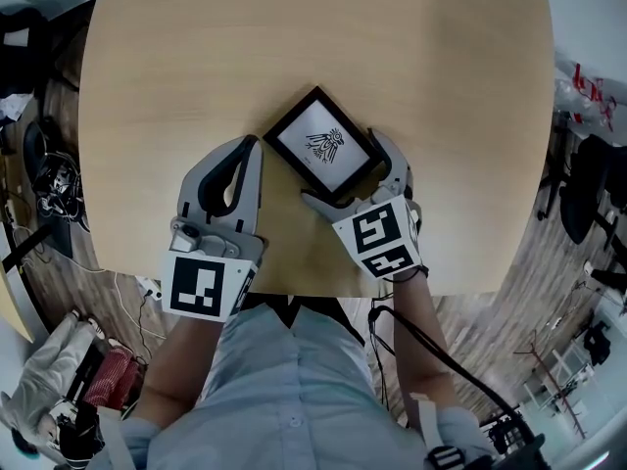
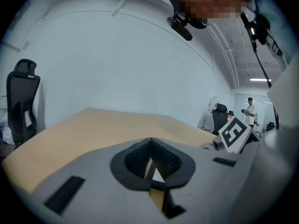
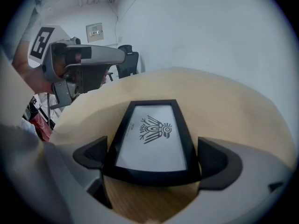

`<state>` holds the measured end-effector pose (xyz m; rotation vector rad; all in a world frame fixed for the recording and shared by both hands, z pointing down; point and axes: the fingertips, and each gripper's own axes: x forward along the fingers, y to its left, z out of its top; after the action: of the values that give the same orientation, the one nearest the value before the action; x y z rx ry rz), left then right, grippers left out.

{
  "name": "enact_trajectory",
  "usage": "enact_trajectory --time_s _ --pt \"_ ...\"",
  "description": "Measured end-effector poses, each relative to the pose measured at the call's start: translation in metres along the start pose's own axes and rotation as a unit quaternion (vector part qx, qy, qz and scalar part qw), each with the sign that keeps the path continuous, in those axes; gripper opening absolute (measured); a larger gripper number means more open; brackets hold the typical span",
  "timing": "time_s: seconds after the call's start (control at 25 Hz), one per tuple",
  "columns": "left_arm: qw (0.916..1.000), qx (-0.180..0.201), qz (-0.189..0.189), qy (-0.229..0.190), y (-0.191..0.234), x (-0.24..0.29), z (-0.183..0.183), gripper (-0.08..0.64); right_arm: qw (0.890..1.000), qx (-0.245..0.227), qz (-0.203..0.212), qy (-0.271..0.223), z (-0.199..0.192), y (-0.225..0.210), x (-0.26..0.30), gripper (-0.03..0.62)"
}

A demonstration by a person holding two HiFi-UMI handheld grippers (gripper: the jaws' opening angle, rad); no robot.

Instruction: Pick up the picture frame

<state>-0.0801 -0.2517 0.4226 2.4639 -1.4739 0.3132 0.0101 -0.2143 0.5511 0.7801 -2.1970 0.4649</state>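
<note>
- Nearest the lens: pale shirt (image 1: 284, 399), low in the head view, with a gripper in each hand over the table's near edge.
- Right gripper (image 1: 341, 167): tilts down over the frame with jaws wide apart. Brackets the frame's near end, one pad on either side, just beside the black border and not pressing on it.
- Left gripper (image 1: 255, 145): jaws closed together, nothing between them. Rests low by the frame's left corner; cannot tell whether tip and corner touch.
- Frame (image 1: 323, 145): black border, bird-like print, flat on the table, turned corner-on to the person.
- Step, as judged: approach looks done, grasp not yet made. Calls for closing the right jaws squarely on the two side edges, tips low against the wood, then lifting level. Looks thin and flat-lying, so could slide or tip out of a shallow pinch.
- Table (image 1: 196, 67): pale wood, rounded outline.
- Room: white walls, wood-look floor (image 1: 509, 302), black chair (image 2: 21, 106), cables (image 1: 54, 189) at left, a person (image 2: 251, 110) standing far off.
</note>
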Motion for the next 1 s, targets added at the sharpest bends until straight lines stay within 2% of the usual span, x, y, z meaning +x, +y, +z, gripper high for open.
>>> enact_trajectory --time_s 0.4,0.56,0.8,1.0 --pt "1.0000 -0.003 0.000 -0.002 -0.002 -0.001 0.000 0.000 1.000 0.000 -0.005 0.009 -0.004 -0.004 -0.001 0.569" --pt "1.0000 -0.001 0.002 -0.002 -0.001 -0.002 -0.001 0.000 1.000 0.011 -0.009 -0.008 -0.004 -0.006 0.000 0.568" --pt "1.0000 -0.003 0.006 0.004 0.001 -0.004 -0.002 0.000 0.999 0.010 -0.038 -0.035 0.003 -0.016 -0.002 0.568" --pt "0.9999 -0.002 0.005 0.009 0.001 -0.004 -0.005 0.000 0.998 0.019 -0.040 -0.054 0.010 -0.017 -0.006 0.568"
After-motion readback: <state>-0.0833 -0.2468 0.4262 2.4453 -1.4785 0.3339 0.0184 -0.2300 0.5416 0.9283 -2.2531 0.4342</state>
